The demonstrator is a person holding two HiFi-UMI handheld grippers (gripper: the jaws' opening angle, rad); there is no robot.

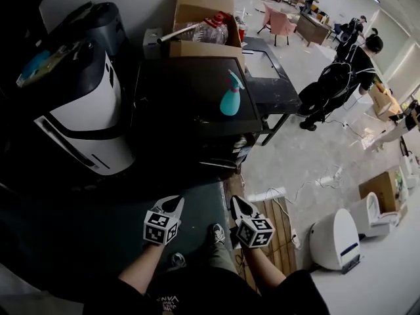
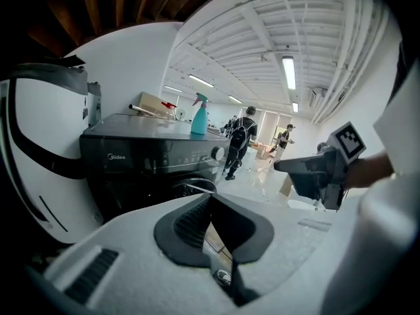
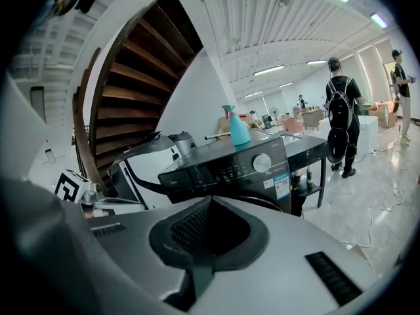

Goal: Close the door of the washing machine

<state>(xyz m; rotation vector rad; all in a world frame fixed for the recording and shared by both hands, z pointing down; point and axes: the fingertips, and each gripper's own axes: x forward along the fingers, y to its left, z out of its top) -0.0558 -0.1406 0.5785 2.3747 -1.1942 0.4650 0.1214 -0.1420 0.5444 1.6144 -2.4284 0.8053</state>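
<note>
Bright open workshop floor stretches off behind the right gripper, where a person with a backpack stands well beyond the jaws. From my remote seat I see both grippers held side by side, near each other but not touching, tips aimed ahead.

Looking along the left gripper, its jaws are pressed together with nothing between them. The right gripper's jaws in its own view are likewise closed flat on each other and hold nothing.

Straight ahead of both pairs of jaws, well apart from them, stands the black washing machine. From the left gripper view, its control panel sits above the jaw tips and the curved upper rim of the door shows just over them; I cannot tell whether the door is latched. A teal spray bottle stands upright on the machine's top, beyond the jaws. Left of the left jaws rises a white appliance with a black band.
</note>
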